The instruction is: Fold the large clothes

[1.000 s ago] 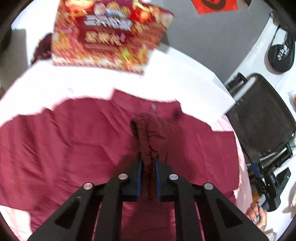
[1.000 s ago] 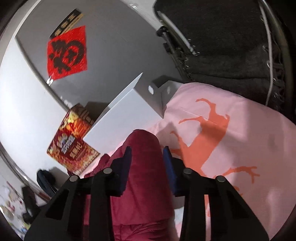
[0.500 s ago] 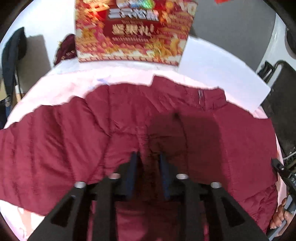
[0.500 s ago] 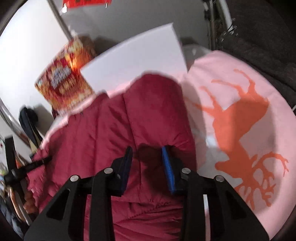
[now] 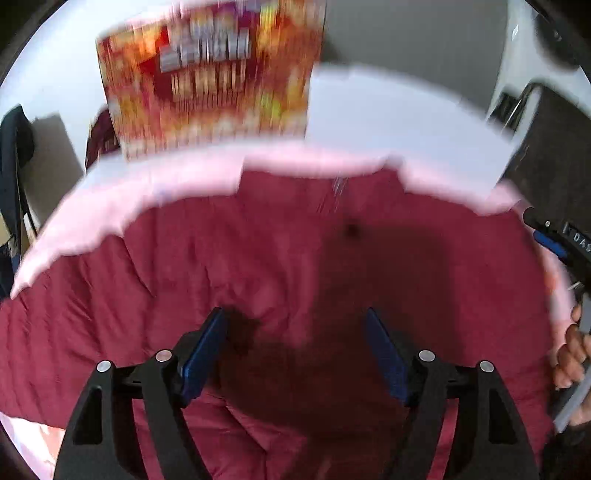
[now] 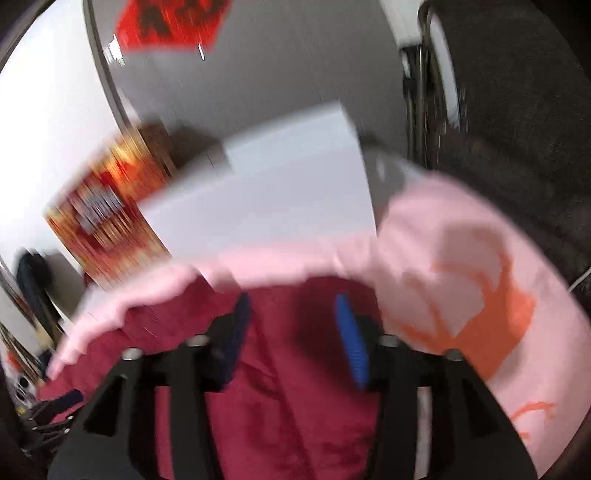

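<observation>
A large dark red padded jacket lies spread on a pink sheet with orange deer prints. My left gripper is open just above the jacket's middle, holding nothing. My right gripper is open over the jacket's right part, close to its far edge, holding nothing. The other gripper and a hand show at the right edge of the left wrist view. Both views are blurred by motion.
A red and gold printed box and a white box stand at the far edge of the bed. A dark chair is to the right. A grey wall with a red paper sign is behind.
Both grippers have let go of the jacket fabric and opened wide. The lifted fold now lies flat on the jacket. Both cameras sit lower and closer to the cloth.
</observation>
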`<action>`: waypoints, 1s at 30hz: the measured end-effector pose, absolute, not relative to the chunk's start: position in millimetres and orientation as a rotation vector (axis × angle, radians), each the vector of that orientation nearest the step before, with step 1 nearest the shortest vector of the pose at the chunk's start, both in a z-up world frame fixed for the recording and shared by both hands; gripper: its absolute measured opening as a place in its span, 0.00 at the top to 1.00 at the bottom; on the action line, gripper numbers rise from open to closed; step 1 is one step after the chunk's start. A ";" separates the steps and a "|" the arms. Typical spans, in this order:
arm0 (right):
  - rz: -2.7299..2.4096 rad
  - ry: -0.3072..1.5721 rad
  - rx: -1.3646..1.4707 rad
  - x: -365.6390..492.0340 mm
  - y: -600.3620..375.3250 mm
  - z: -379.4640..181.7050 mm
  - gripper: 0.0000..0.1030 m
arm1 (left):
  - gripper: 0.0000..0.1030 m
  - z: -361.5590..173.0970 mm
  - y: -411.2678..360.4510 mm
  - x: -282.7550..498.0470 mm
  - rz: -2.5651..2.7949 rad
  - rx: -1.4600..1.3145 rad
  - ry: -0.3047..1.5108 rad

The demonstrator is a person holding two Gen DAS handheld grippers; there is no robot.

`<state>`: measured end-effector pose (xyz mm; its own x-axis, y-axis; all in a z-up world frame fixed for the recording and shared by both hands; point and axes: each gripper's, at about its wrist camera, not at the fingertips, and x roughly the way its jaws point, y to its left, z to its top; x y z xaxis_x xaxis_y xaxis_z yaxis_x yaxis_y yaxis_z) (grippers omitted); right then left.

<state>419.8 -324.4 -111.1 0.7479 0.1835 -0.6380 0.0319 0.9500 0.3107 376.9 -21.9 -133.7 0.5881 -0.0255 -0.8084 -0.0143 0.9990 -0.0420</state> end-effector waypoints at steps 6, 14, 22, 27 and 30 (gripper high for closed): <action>0.119 0.770 0.342 426.6 -327.5 -136.1 0.41 | 0.19 -137.8 -21.5 372.6 -0.009 -0.013 0.938; 0.224 0.605 0.247 367.4 -291.8 -68.6 0.34 | 0.13 -81.6 13.0 337.3 0.077 -0.110 0.774; 0.359 0.885 0.107 366.4 -218.9 -131.2 0.28 | 0.03 -136.3 19.3 367.1 0.102 -0.093 1.008; 0.373 0.902 0.106 370.5 -218.6 -141.7 0.27 | 0.03 -146.8 22.6 372.6 0.093 -0.119 1.013; 0.372 0.877 0.128 365.1 -223.7 -136.8 0.28 | 0.03 -136.1 36.3 362.7 0.093 -0.172 0.981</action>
